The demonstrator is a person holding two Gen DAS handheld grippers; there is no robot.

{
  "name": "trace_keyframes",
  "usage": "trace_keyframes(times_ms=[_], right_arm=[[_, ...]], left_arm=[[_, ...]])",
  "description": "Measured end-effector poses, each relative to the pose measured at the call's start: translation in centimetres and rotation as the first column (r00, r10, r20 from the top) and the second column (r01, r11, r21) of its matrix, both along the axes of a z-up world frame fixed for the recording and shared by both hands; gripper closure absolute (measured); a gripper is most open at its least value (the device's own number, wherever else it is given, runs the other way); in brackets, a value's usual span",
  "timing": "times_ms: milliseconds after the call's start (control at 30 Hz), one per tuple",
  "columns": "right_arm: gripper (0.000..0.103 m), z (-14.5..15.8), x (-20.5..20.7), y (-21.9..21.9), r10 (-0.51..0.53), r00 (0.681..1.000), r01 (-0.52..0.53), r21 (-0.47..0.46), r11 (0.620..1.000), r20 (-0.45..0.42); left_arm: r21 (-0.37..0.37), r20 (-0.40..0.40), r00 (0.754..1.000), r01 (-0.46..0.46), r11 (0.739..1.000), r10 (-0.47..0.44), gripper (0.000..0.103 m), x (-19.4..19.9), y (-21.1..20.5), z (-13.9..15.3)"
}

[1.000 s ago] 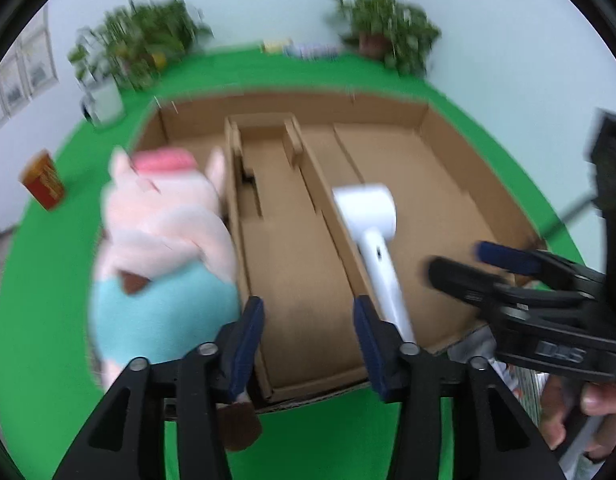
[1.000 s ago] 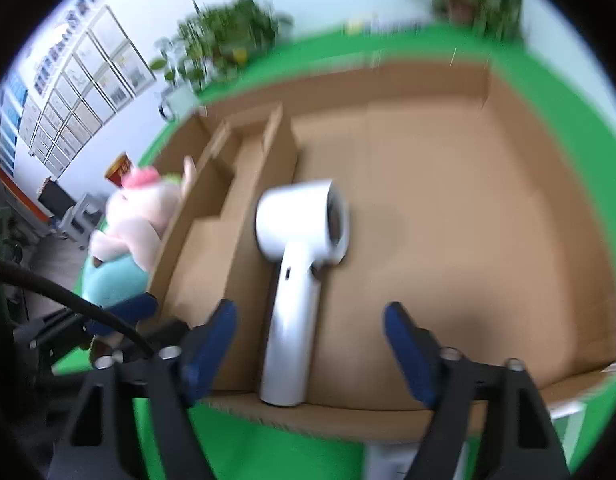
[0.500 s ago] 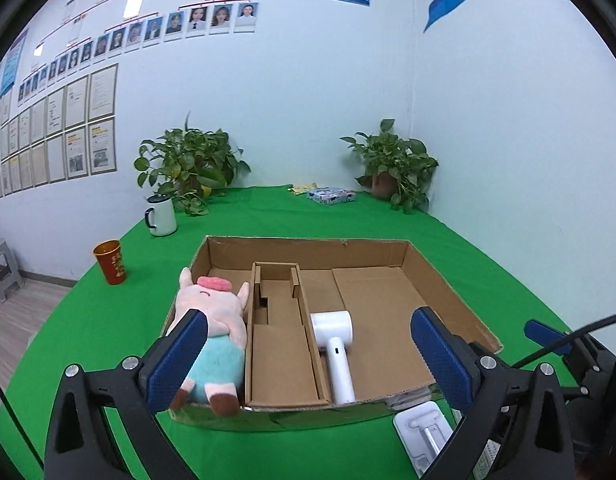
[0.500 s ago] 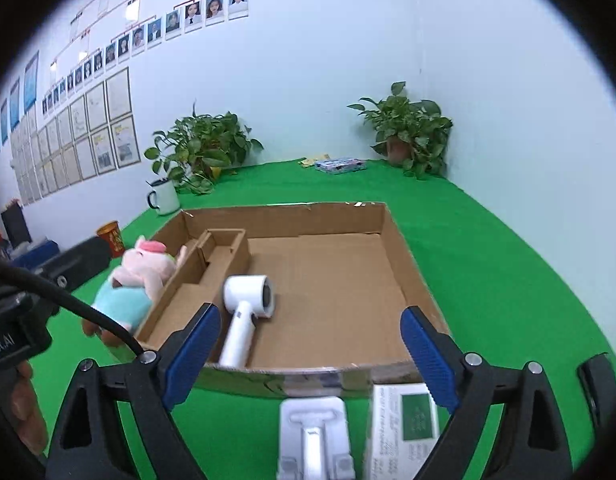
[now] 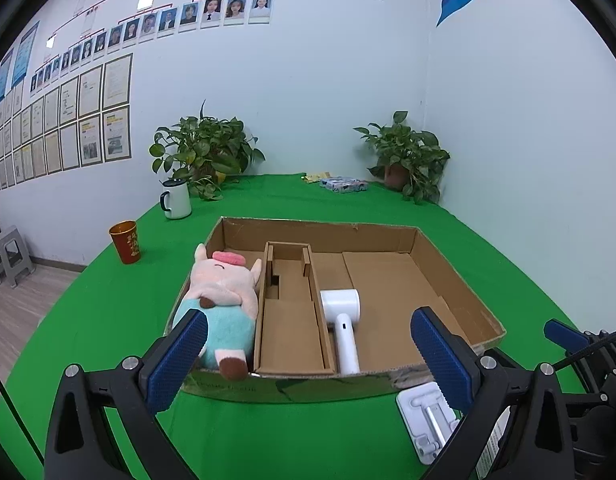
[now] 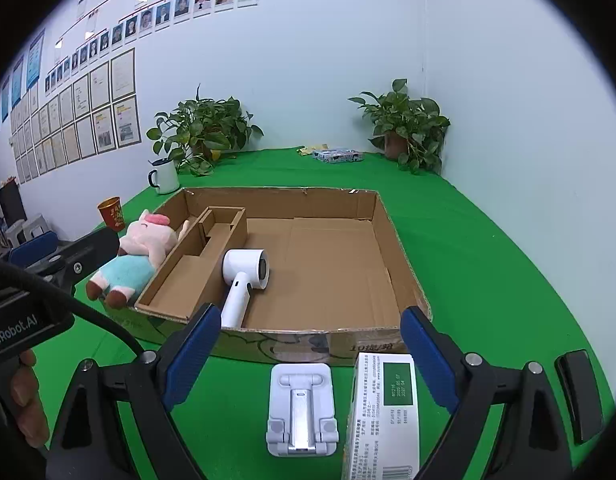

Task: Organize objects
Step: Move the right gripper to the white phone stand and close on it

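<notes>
A shallow cardboard box (image 5: 459,280) (image 6: 403,276) lies on the green table. A pink pig plush (image 5: 222,304) (image 6: 136,250) lies in its left compartment. A white hair dryer (image 5: 341,320) (image 6: 244,280) lies in the large right compartment, beside the narrow middle divider. A white folding stand (image 6: 302,414) (image 5: 425,420) and a white and green carton (image 6: 381,412) lie on the table in front of the box. My left gripper (image 5: 308,354) is open and empty, pulled back before the box. My right gripper (image 6: 309,354) is open and empty above the stand and carton.
A white mug (image 5: 175,200), a red-gold cup (image 5: 126,242), two potted plants (image 5: 206,152) (image 5: 407,156) and a small patterned box (image 5: 341,185) stand at the far side of the table. A black object (image 6: 579,396) lies at the right. Grey stools (image 5: 8,256) stand on the floor.
Both grippers have pulled back and up from the box and opened wide. The plush and the hair dryer stay in the box, released.
</notes>
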State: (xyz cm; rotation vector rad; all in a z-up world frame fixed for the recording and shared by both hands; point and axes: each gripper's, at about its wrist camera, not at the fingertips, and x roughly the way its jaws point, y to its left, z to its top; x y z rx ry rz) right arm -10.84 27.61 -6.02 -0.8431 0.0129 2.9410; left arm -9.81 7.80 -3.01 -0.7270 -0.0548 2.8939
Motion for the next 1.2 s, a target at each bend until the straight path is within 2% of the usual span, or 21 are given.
trace_keyframes(times_ms=[233, 567, 733, 833, 1000, 1100, 1200], right_arm=[[0.011, 0.3, 1.4, -0.2, 0.000, 1.000, 0.000, 0.008, 1.000, -0.010], [0.011, -0.7, 2.1, 0.4, 0.032, 0.999, -0.032, 0.004, 0.999, 0.003], [0.011, -2.4, 2.3, 0.5, 0.141, 0.990, -0.140, -0.046, 0.989, 0.009], [0.011, -5.2, 2.4, -0.2, 0.249, 0.967, -0.240, -0.124, 0.963, 0.059], [0.011, -8.8, 2.2, -0.5, 0.271, 0.954, -0.239, -0.219, 0.946, 0.128], [0.011, -9.8, 2.0, -0.1, 0.256, 0.953, -0.226, -0.183, 0.957, 0.160], [0.011, -10.5, 1.6, 1.1, 0.214, 0.959, -0.187, -0.151, 0.971, 0.183]], left_arm=[[-0.016, 0.002, 1.000, 0.015, 1.000, -0.014, 0.001, 1.2, 0.8, 0.5], [-0.005, 0.048, 0.999, 0.021, 1.000, -0.021, 0.001, 0.3, 1.2, -0.3], [-0.028, 0.093, 0.995, 0.033, 0.999, -0.030, 0.001, -0.7, 0.4, -2.4], [0.012, 0.153, 0.985, 0.075, 0.997, -0.076, 0.001, -1.4, -0.2, -4.5], [0.122, 0.274, 0.942, 0.163, 0.979, -0.191, 0.001, -2.6, -0.1, -8.5], [0.149, 0.332, 0.917, 0.180, 0.972, -0.221, 0.003, -3.5, 0.7, -10.4], [0.200, 0.353, 0.899, 0.200, 0.959, -0.261, 0.003, -4.1, 1.5, -11.4]])
